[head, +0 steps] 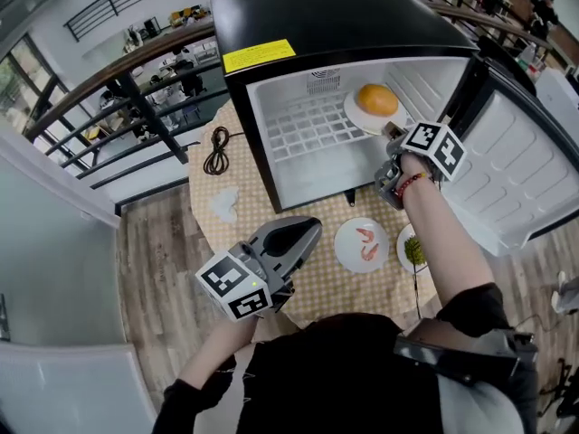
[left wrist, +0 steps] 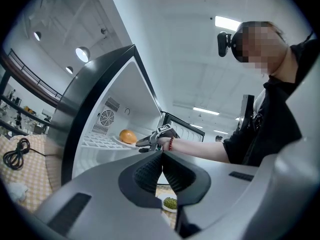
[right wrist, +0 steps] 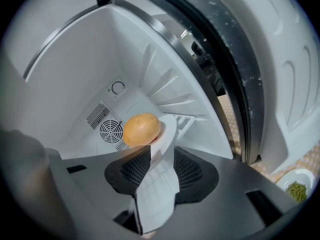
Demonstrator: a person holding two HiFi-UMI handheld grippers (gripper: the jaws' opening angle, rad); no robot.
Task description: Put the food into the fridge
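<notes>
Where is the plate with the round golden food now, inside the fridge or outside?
Inside: the plate rests on the fridge shelf, its rim between the right gripper's open jaws.
</notes>
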